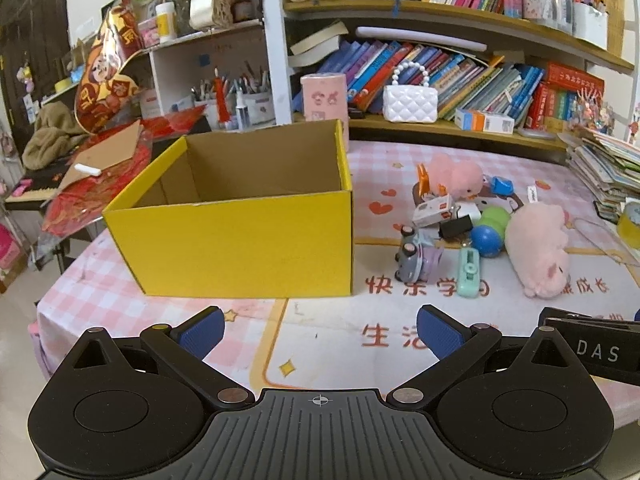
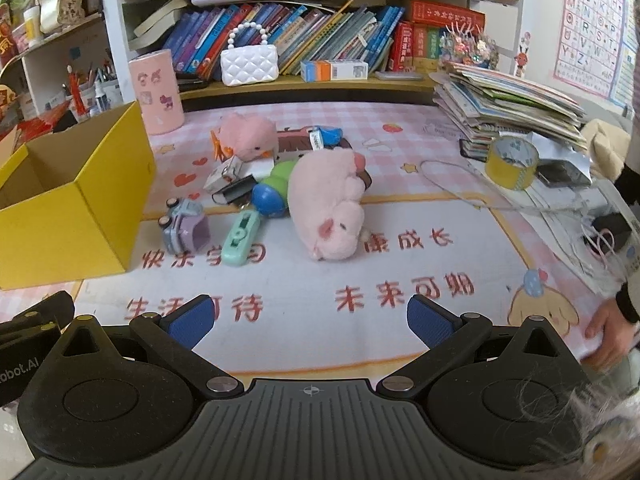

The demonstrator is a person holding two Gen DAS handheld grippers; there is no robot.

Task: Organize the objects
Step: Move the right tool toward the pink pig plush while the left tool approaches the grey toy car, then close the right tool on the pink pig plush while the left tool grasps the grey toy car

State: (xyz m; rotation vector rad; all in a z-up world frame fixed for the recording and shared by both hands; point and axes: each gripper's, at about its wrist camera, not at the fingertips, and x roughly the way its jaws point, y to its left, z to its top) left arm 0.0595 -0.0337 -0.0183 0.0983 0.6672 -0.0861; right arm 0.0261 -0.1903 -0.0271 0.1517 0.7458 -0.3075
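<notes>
Hovering empty with jaws spread apart, the left gripper (image 1: 319, 334) and right gripper (image 2: 309, 322) face the work, toy pile (image 2: 264, 184) straight ahead of the right one, yellow box (image 1: 240, 240) ahead-left, open-topped, likely to receive toys.

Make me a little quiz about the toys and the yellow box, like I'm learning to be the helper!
1. True or false: the yellow box already holds toys.
2. Which toy lies nearest the right gripper: A) big pink pig plush, B) purple toy car, C) roll of yellow tape?
3. Fill in: both grippers' jaws are ____.

Key: 1 false, as far as its visible inside shows. 2 A. 3 open, the left gripper too, holding nothing.
</notes>
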